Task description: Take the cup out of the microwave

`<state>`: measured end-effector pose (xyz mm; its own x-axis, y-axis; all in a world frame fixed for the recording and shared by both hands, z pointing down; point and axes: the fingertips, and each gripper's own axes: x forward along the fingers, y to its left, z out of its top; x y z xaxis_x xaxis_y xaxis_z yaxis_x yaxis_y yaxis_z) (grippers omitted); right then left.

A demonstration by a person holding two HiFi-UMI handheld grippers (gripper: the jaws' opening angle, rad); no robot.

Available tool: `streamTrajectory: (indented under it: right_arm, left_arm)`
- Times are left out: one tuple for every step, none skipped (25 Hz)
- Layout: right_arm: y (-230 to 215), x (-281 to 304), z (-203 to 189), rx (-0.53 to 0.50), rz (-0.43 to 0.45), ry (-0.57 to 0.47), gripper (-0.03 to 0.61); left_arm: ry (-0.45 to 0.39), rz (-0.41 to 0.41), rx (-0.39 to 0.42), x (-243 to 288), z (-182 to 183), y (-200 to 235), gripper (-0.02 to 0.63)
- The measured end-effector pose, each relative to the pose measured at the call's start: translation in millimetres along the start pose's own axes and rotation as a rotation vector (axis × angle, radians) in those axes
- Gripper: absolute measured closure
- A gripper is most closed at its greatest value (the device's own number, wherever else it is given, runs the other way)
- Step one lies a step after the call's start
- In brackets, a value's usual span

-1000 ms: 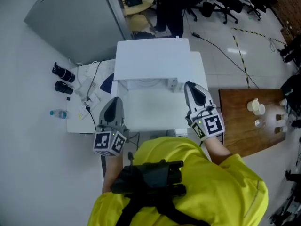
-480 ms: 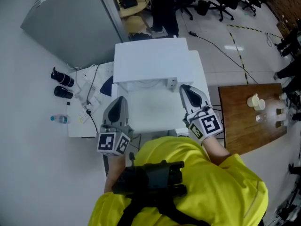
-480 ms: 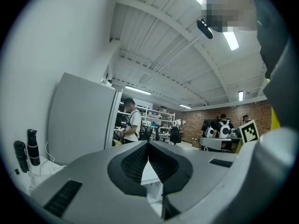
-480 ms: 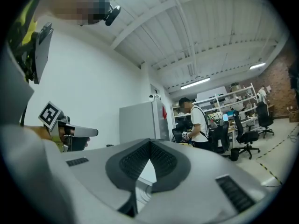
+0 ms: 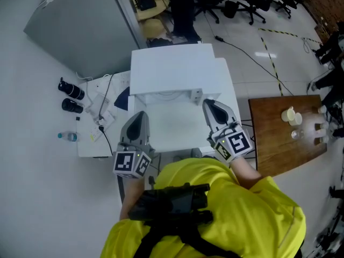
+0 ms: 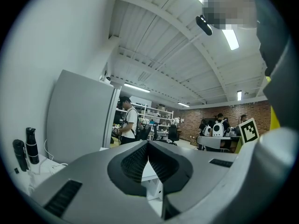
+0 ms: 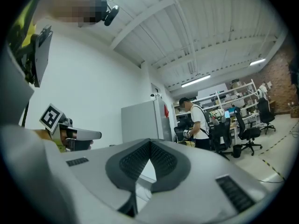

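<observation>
From above, the white microwave [image 5: 172, 69] sits on a white table [image 5: 88, 144], with a flat white surface [image 5: 174, 125] in front of it. No cup shows in any view, and the microwave's inside is hidden. My left gripper [image 5: 137, 115] is held level at the front left of that surface with its jaws closed and empty [image 6: 148, 144]. My right gripper [image 5: 208, 104] points at the microwave's front right corner, also shut on nothing [image 7: 150, 141]. A person in a yellow top [image 5: 215, 208] holds both.
A wooden table [image 5: 269, 155] stands at the right with small cups [image 5: 292, 118] on it. Two black bottles [image 5: 71, 97], a water bottle [image 5: 67, 136] and cables lie at the left. A grey cabinet [image 5: 80, 20], a standing person [image 5: 180, 7] and office chairs are behind.
The right gripper has drifted a little left and toward the person. The left gripper has hardly moved. Both stay shut.
</observation>
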<state>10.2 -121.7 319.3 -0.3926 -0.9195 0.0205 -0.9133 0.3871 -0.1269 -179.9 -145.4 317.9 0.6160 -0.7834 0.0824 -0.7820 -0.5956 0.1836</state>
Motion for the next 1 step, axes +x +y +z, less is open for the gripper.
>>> streamTrajectory:
  right_arm:
    - [1.9,-0.2,0.0,0.001,0.003,0.001,0.575]
  left_arm:
    - [0.001,-0.002,0.000,-1.1,0.1,-0.6,0.612]
